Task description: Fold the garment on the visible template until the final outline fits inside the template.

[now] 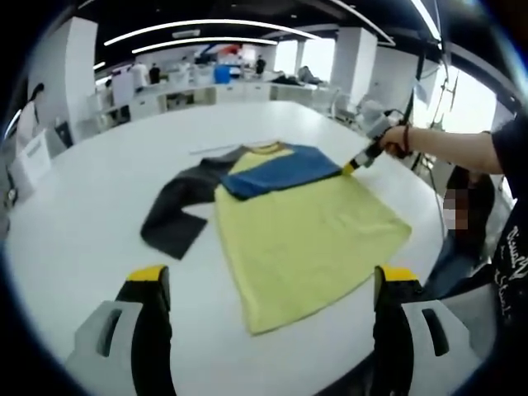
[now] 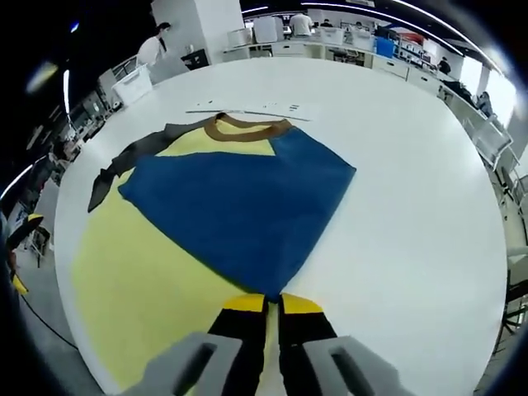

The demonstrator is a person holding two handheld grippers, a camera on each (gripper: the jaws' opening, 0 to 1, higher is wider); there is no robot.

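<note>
A shirt lies flat on the white round table (image 1: 74, 239): yellow body (image 1: 297, 239), brown collar (image 2: 246, 128), and a dark grey sleeve (image 1: 177, 206) spread out to one side. Its blue sleeve (image 2: 239, 206) is folded across the chest. My right gripper (image 2: 273, 304) is shut on the tip of that blue sleeve, low over the shirt; the same gripper (image 1: 360, 158) appears at the shirt's right edge, held by a hand. My left gripper (image 1: 274, 276) hovers open and wide above the shirt's hem, holding nothing.
Thin marked lines (image 2: 247, 111) run on the table just beyond the collar. The person's arm (image 1: 462, 147) reaches in from the right. The table's edge (image 2: 58, 272) curves close by the shirt's body. Desks and people stand far behind.
</note>
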